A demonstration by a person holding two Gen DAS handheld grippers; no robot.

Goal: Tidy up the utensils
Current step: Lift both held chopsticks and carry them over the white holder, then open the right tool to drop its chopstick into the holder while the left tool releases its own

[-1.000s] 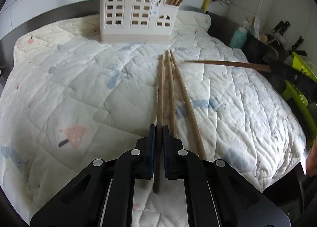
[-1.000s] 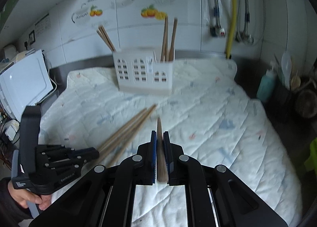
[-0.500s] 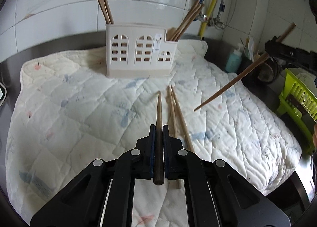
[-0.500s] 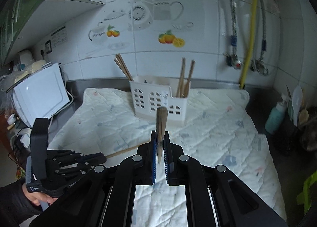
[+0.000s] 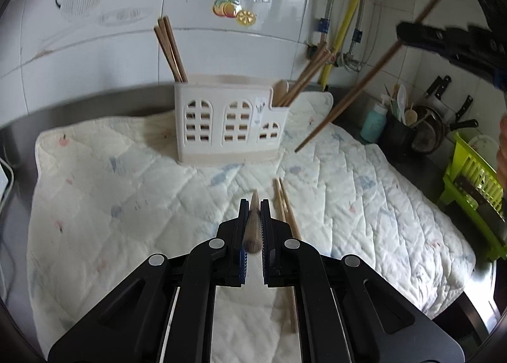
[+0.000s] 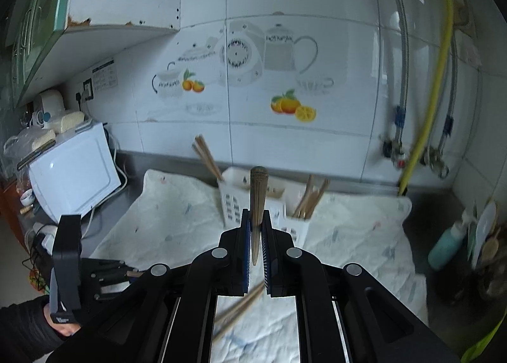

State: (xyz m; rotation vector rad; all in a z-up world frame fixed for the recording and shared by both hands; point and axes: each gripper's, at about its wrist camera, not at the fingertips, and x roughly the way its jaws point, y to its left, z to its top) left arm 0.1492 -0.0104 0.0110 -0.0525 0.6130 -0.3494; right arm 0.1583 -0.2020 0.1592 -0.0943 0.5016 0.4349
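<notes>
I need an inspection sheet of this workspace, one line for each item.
Surface: quilted mat covers the counter.
Job's things: white holder with chopsticks at both ends; two loose chopsticks on the mat.
Clutter: teal bottle, green rack, microwave.
Grippers: left gripper and right gripper each shut on one chopstick.
Cables: cord beside the microwave.
Surroundings: tiled wall, yellow pipe.

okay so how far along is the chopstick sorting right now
Partly done. Chopsticks already stand in the white holder, at both its ends. In hand: the left gripper and the right gripper are each shut on one chopstick, lifted off the quilted mat. Left: two loose chopsticks on the mat.
</notes>
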